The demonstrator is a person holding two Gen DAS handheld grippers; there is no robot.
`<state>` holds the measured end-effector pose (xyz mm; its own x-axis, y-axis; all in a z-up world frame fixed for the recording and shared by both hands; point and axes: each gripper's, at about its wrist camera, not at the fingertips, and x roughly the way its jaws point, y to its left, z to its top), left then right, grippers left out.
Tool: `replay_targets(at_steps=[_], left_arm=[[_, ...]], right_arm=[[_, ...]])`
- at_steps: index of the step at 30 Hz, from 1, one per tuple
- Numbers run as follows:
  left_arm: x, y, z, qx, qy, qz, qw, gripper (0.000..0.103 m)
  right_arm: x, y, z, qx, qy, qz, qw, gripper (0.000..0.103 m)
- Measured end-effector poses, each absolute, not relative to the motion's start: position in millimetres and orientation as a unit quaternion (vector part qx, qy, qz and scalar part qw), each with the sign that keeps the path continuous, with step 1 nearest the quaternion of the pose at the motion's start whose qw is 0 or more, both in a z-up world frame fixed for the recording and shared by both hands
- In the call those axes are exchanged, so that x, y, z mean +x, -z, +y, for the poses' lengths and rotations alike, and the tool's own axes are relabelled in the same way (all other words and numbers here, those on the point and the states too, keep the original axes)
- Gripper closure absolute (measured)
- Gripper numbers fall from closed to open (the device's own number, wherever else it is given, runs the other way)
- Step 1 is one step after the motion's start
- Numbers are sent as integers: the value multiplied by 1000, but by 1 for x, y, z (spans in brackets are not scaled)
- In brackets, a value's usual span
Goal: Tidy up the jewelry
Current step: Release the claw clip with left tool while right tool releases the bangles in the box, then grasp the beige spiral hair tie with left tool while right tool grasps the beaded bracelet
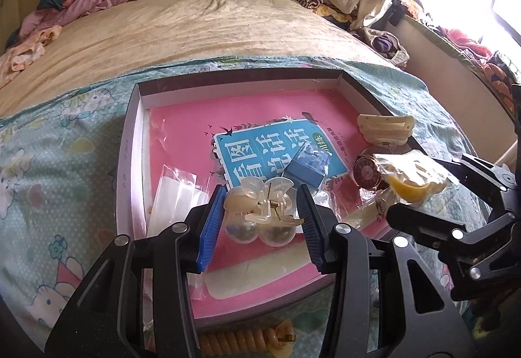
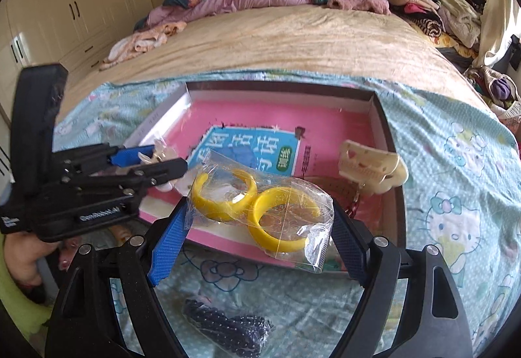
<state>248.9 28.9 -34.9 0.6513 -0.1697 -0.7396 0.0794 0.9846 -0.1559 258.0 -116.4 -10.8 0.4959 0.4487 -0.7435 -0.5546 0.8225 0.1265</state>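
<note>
Already the left gripper (image 1: 260, 221) was clamped on a clear hair clip (image 1: 260, 214), its long axis lying across the jaws, teeth toward the camera, above the box's (image 1: 130, 143) near edge. Beside it, the right gripper (image 2: 257, 224) pinched a slack plastic bag of yellow bangles (image 2: 260, 205), long axis running near-right. I judged the bag could slip, or the grippers collide over the box.

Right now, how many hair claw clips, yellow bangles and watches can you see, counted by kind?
Hair claw clips: 2, clear one and cream one
Yellow bangles: 2, in one bag
Watches: 1
Total: 5
</note>
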Motion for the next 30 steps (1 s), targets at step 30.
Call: replay_targets(at_steps=[30], left_arm=[[169, 27, 63, -91, 47, 411, 906, 29]], right_arm=[[181, 26, -143, -7, -290, 449, 845, 5]])
